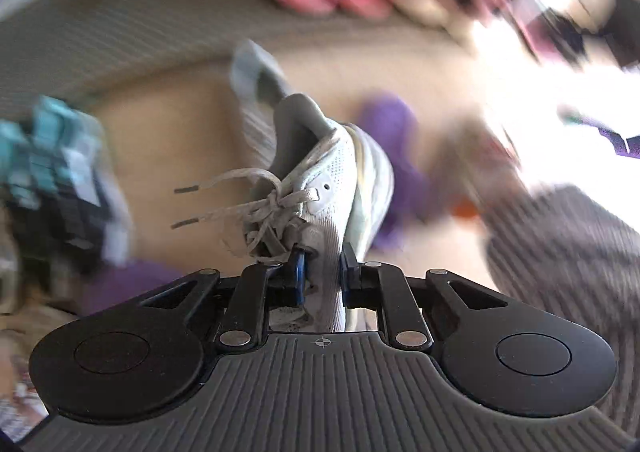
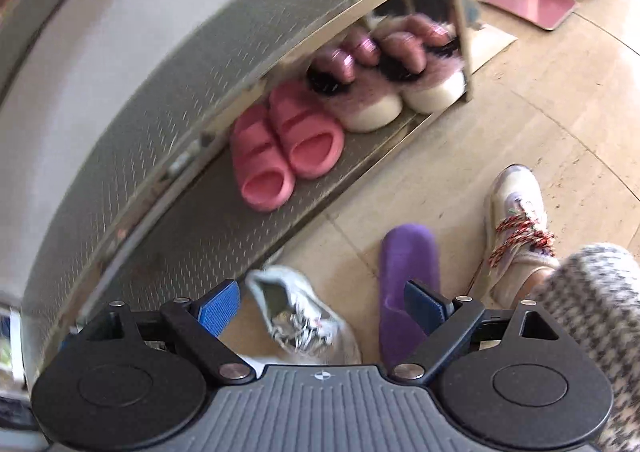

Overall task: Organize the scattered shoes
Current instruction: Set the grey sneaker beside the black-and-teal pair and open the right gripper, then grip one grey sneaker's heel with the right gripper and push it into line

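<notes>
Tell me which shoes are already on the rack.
The pink slides and the fluffy pink slippers, side by side on its lower shelf. The purple slipper lies on the floor.

Tongs (image 2: 322,302) spread above white sneaker (image 2: 304,316), purple slipper (image 2: 404,272) beside.

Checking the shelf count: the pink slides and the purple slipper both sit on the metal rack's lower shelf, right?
Not quite. The pink slides sit on the metal rack's lower shelf, but the purple slipper lies on the floor in front of it, as the right wrist view shows.
</notes>
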The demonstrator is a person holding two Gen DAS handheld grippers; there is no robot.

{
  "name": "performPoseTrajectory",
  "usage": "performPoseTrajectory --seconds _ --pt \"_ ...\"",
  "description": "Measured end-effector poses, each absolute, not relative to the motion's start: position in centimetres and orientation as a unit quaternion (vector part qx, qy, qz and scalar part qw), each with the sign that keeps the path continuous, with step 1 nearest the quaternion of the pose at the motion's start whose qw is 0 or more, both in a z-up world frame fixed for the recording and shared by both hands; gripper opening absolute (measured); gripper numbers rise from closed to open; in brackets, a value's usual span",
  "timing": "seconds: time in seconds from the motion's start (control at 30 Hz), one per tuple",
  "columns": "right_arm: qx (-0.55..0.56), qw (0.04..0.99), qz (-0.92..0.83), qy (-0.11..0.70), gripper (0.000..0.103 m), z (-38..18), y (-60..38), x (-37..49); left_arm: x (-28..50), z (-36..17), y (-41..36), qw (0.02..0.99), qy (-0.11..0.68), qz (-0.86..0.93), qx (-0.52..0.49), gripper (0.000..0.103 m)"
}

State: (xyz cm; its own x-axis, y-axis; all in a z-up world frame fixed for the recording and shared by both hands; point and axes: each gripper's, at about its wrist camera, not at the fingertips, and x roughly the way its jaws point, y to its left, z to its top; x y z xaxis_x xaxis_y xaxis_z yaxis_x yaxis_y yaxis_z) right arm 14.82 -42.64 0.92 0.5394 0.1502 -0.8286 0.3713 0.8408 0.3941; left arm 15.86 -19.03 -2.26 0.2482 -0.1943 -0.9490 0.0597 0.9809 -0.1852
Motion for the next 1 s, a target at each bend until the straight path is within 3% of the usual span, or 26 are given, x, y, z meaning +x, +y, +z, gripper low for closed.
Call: performPoseTrajectory --seconds 0.07,0.43,0.7,0.83,1.0 --pt "0.26 0.837 -0.061 0.479 0.09 0.7 -41.5 15.2 17.2 -3.0 -18.0 0.781 0.619 -0.055 -0.063 0.077" --pt "0.158 0.83 0.019 0.535 0.088 -1.6 -32.9 17.5 13.3 -0.5 -10.4 0.757 0.651 -0.059 0.022 0.081" --pt "0.001 0.803 0.078 0.591 0.075 -7.0 -24.7 17.5 11.0 -5.6 -5.7 0.778 0.626 -0.027 -0.034 0.083" --pt "-0.005 0.782 0.078 0.618 0.073 -10.5 -23.8 17.4 12.8 -7.3 -5.0 0.763 0.644 -0.04 -0.039 0.081" --pt "0.039 0.798 0.071 0.597 0.072 -12.3 -22.6 18.9 15.5 -6.8 -3.8 0.787 0.616 -0.029 -0.027 0.081"
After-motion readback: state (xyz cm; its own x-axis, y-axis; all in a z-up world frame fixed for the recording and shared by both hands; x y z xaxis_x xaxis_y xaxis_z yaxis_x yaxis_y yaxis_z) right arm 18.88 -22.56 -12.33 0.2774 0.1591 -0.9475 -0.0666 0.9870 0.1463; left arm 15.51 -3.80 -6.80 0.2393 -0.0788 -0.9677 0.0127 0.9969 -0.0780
